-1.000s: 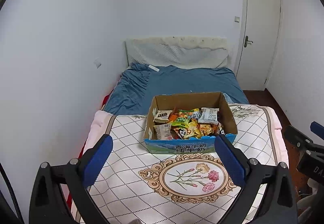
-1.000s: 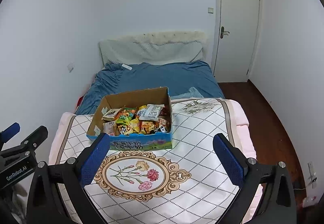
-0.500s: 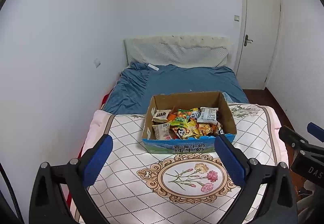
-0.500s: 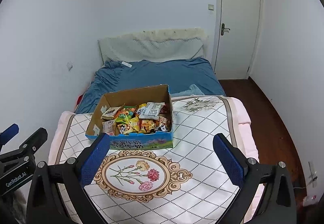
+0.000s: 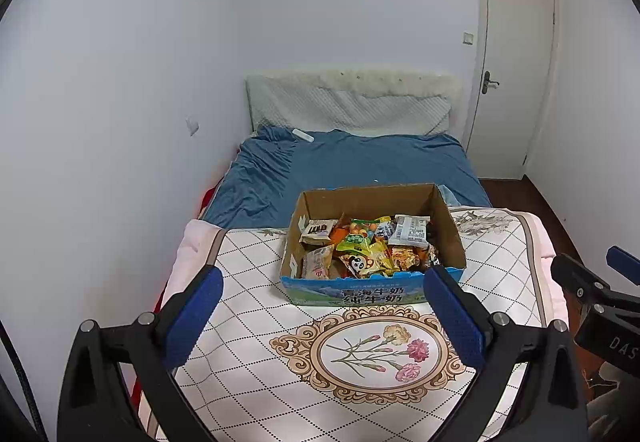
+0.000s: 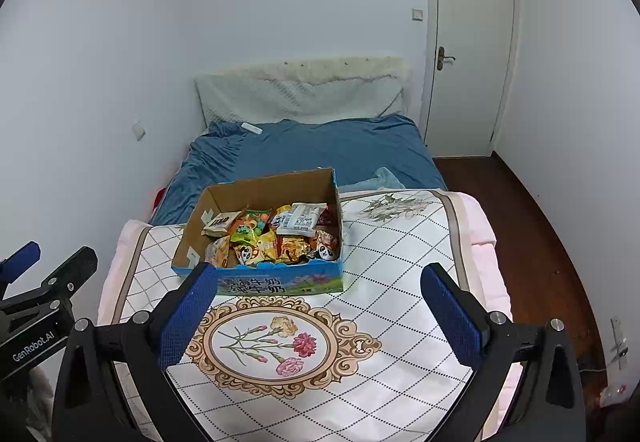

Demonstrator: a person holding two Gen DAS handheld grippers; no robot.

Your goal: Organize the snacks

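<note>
An open cardboard box point(image 5: 450, 226) with a blue printed front stands on a white quilt with a flower medallion point(image 5: 376, 350). It also shows in the right wrist view point(image 6: 280, 280). Inside lie several snack packets point(image 5: 366, 244), among them a white packet point(image 6: 302, 219) and panda-printed ones. My left gripper point(image 5: 322, 316) is open and empty, held above the quilt in front of the box. My right gripper point(image 6: 318, 316) is open and empty, also in front of the box, to the right of the left one.
The quilt point(image 6: 400, 250) covers the near end of a bed with a blue sheet point(image 5: 360, 162). A white wall runs along the left. A closed door point(image 6: 468, 46) and dark wood floor point(image 6: 532, 242) lie to the right.
Both grippers have risen and drifted slightly, so the box sits a little lower and leftward in both views. Both stay open and empty.
</note>
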